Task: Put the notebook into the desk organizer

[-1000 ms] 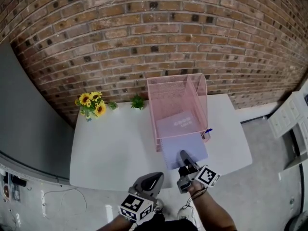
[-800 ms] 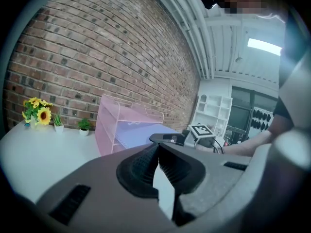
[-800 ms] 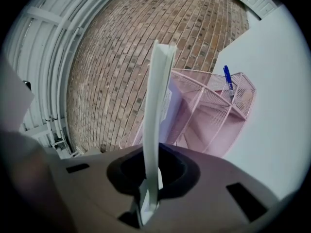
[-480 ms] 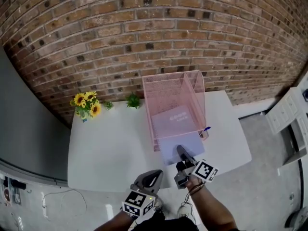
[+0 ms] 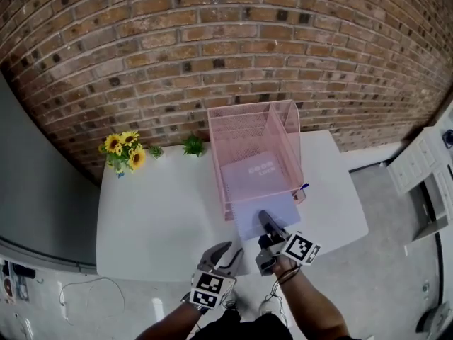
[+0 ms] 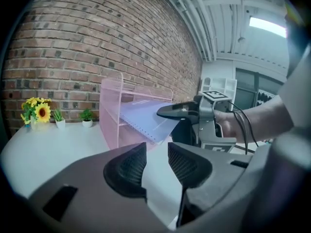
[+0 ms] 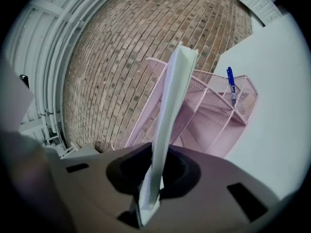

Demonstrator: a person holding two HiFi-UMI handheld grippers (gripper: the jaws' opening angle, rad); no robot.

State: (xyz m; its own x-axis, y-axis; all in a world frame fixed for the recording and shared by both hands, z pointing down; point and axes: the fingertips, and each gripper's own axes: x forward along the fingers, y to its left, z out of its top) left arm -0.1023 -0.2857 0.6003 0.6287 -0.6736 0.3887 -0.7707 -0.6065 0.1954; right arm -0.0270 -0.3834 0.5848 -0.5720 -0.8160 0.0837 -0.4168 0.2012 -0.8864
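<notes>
The lilac spiral notebook (image 5: pixel 272 212) sticks out of the front of the pink mesh desk organizer (image 5: pixel 253 122), with its far end inside a lower shelf. My right gripper (image 5: pixel 264 221) is shut on the notebook's near edge, and the right gripper view shows the notebook (image 7: pixel 172 93) edge-on between the pads, pointing at the organizer (image 7: pixel 209 108). My left gripper (image 5: pixel 232 251) hangs at the table's front edge, left of the right one. Its jaws are opening, with nothing between the fingers (image 6: pixel 127 166). In the left gripper view the notebook (image 6: pixel 143 118) slopes into the organizer (image 6: pixel 109 113).
A second lilac cover with print (image 5: pixel 256 170) lies inside the organizer. A blue pen (image 5: pixel 305 188) stands in a cup on the organizer's right side. Sunflowers (image 5: pixel 122 149) and a small plant (image 5: pixel 192 146) stand at the back of the white table (image 5: pixel 156 214). White cabinets (image 5: pixel 417 172) are at right.
The left gripper's jaws went from shut to apart, and the gripper shifted slightly. The right gripper holds the notebook in much the same place.
</notes>
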